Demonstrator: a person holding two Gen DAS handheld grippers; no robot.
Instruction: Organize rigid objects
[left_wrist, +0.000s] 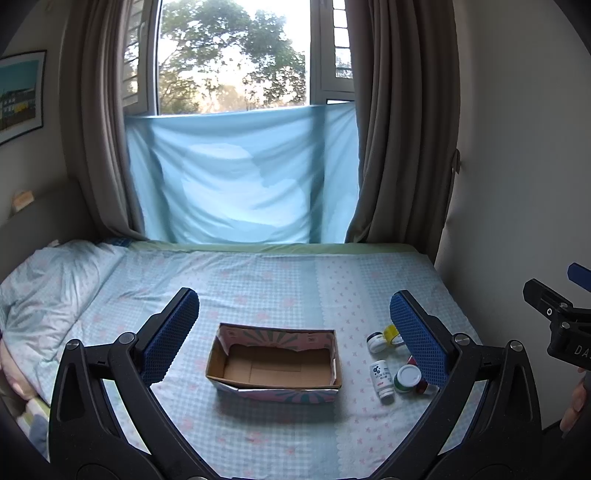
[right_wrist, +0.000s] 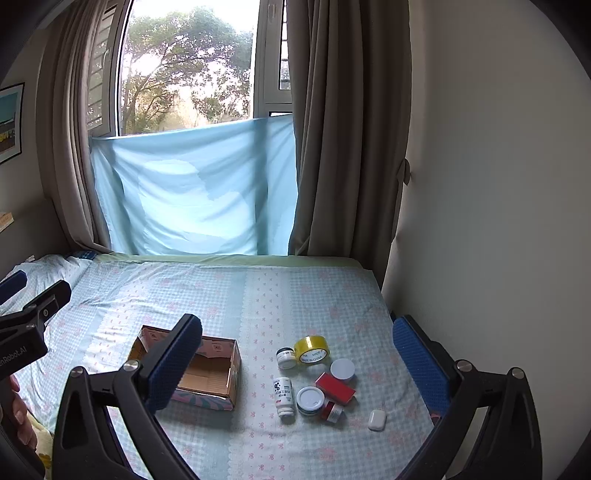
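An empty open cardboard box (left_wrist: 275, 363) (right_wrist: 207, 373) sits on the bed. To its right lies a cluster of small items: a yellow tape roll (right_wrist: 311, 349), a white pill bottle (right_wrist: 283, 397) (left_wrist: 382, 378), a white-lidded jar (right_wrist: 310, 400) (left_wrist: 407, 377), a red box (right_wrist: 335, 386), a white round lid (right_wrist: 342, 369), a small dark-lidded jar (right_wrist: 286, 357), a small red jar (right_wrist: 332, 411) and a white earbud case (right_wrist: 377, 420). My left gripper (left_wrist: 295, 334) is open and empty above the box. My right gripper (right_wrist: 299, 360) is open and empty above the cluster.
The bed has a light blue checked sheet (left_wrist: 280, 280) with a pillow (left_wrist: 48, 291) at the left. A wall (right_wrist: 498, 221) borders the bed on the right. Curtains (right_wrist: 351, 147) and a blue cloth (left_wrist: 240, 184) hang at the window behind.
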